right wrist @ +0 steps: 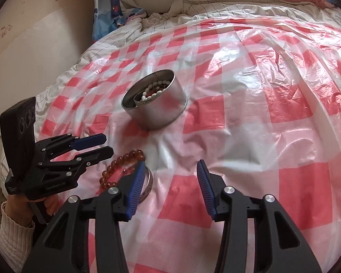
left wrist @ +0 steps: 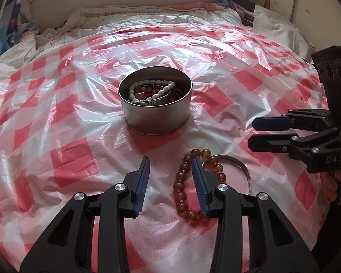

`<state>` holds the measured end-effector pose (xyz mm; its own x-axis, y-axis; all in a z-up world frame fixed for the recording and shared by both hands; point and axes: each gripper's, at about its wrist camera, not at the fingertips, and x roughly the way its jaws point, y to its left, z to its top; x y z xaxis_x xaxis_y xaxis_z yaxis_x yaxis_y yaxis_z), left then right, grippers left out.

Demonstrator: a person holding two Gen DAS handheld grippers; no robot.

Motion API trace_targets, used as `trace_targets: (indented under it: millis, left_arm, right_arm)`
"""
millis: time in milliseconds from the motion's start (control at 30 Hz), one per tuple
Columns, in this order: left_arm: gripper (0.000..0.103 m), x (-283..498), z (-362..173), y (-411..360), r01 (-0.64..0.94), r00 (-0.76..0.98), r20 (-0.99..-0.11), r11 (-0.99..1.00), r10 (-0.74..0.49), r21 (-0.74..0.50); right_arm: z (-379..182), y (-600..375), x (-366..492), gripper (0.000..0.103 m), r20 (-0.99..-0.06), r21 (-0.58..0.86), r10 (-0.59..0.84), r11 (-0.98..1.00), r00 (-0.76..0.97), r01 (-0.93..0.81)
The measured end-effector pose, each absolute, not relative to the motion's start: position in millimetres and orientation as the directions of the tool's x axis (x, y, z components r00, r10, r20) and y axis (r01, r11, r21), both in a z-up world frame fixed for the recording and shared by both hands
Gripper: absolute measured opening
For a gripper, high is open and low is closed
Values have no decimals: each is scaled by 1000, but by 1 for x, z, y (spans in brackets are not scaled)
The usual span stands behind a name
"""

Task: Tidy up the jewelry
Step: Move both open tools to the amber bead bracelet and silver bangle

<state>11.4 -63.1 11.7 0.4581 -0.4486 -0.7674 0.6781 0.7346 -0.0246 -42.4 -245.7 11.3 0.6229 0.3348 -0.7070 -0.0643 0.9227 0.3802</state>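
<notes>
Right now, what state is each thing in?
Round tin: open, upright, holds jewelry.
White bead bracelet: inside the tin.
Amber bead bracelet: outside, on the plastic sheet.
Silver bangle: outside, flat beside it.
Left hand-held gripper: open.
Right hand-held gripper: open.

One tin (left wrist: 155,111); one amber bracelet (left wrist: 181,182) and one metal bangle (left wrist: 243,168) outside; two grippers

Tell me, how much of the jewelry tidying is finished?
Partly done: the round metal tin already holds a white bead bracelet and some other pieces. In hand: nothing; the left gripper is open over the amber bead bracelet, and the right gripper is open too. Left: that bracelet and the silver bangle beside it, both on the checkered plastic sheet.
</notes>
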Motion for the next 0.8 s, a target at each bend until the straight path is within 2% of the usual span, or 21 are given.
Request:
trace_targets:
  millis: [100, 200, 300, 367, 400, 467, 567, 600, 700, 767, 800]
  left_arm:
    - [36, 9, 3, -70, 681, 472, -784, 731, -403, 35]
    - [37, 7, -7, -77, 688, 492, -798, 717, -348, 111]
    - [38, 8, -7, -78, 646, 569, -776, 731, -271, 218]
    - [38, 16, -3, -69, 610, 581, -773, 765, -255, 206]
    - [38, 19, -2, -65, 601, 577, -775, 777, -257, 190]
    - [38, 20, 0, -61, 600, 578, -771, 780, -266, 181]
    - [38, 17, -1, -67, 616, 576, -770, 764, -273, 190]
    - [38, 16, -3, -70, 622, 573, -774, 758, -270, 196]
    - [38, 13, -8, -76, 627, 583, -771, 744, -255, 228]
    - [27, 13, -7, -76, 636, 569, -776, 744, -273, 204]
    - [15, 14, -8, -76, 640, 559, -781, 744, -279, 192]
  right_arm:
    - [13, -226, -41, 60, -725, 301, 303, 947, 619, -111]
    - [7, -207, -39, 61, -757, 205, 248, 969, 605, -140]
    - [-2, -187, -37, 61, -790, 28, 119, 987, 601, -159]
    - [-7, -183, -35, 68, -790, -95, -1, 988, 613, -121]
    - [-6, -187, -34, 71, -783, -120, -44, 989, 620, -81]
    - [-3, -200, -34, 71, -775, -110, -64, 993, 629, -35]
    - [4, -212, -36, 71, -761, -36, -5, 999, 648, -34]
    - [7, -211, -36, 69, -754, -2, 32, 999, 656, -51]
    - [9, -203, -34, 50, -756, 31, 86, 995, 649, -95]
    - [1, -197, -32, 39, -780, 9, 78, 993, 621, -114]
    - [-3, -194, -31, 29, -791, 6, 79, 993, 607, -121]
